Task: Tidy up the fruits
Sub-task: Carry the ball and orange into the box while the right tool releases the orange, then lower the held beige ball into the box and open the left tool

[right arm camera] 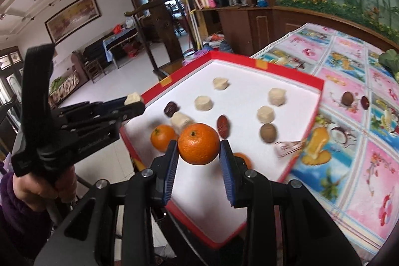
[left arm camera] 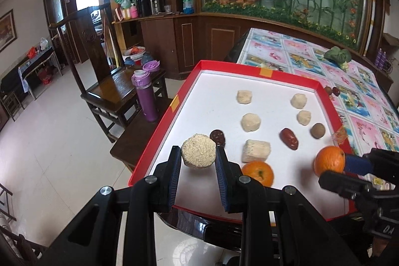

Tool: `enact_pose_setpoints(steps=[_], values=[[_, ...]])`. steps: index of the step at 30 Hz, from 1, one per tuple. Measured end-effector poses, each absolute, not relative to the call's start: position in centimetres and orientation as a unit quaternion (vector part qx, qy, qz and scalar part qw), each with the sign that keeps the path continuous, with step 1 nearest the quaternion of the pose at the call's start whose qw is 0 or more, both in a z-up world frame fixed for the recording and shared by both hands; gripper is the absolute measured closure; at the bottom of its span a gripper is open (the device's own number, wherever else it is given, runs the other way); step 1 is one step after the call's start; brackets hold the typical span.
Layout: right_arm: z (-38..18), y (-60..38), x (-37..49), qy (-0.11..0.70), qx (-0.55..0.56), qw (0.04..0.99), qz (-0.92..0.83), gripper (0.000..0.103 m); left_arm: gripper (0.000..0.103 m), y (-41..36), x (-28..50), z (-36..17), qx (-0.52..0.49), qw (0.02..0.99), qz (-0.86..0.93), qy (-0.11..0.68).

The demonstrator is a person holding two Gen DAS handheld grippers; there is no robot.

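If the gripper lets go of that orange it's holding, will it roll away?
Probably a little. The orange in the right gripper looks round and smooth, so it could roll on the flat white tray. The tray's raised red rim would likely stop it. It keeps its shape between the pads, so it seems firm.

Red-rimmed white tray (left arm camera: 294,82); orange tangerines (right arm camera: 198,143); beige cakes (left arm camera: 251,122); dark red dates (left arm camera: 289,138); brown longan (left arm camera: 317,130); pink-and-blue floral tablecloth (right arm camera: 349,141); purple bottle (left arm camera: 146,96).
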State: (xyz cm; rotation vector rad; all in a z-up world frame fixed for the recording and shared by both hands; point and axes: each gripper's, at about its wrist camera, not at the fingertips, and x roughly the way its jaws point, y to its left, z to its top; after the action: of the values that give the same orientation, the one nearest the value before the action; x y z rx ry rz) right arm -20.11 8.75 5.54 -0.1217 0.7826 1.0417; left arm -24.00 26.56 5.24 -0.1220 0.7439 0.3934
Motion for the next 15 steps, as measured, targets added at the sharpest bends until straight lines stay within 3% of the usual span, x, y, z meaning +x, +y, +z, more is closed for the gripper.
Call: enact_pose_setpoints(steps=[15], values=[[3.3,10.7,-20.6,0.395,-0.075,0.779,0.481,0.068,0.076,27.0,-23.6,4.2,-0.063,0.901,0.199,0.381]])
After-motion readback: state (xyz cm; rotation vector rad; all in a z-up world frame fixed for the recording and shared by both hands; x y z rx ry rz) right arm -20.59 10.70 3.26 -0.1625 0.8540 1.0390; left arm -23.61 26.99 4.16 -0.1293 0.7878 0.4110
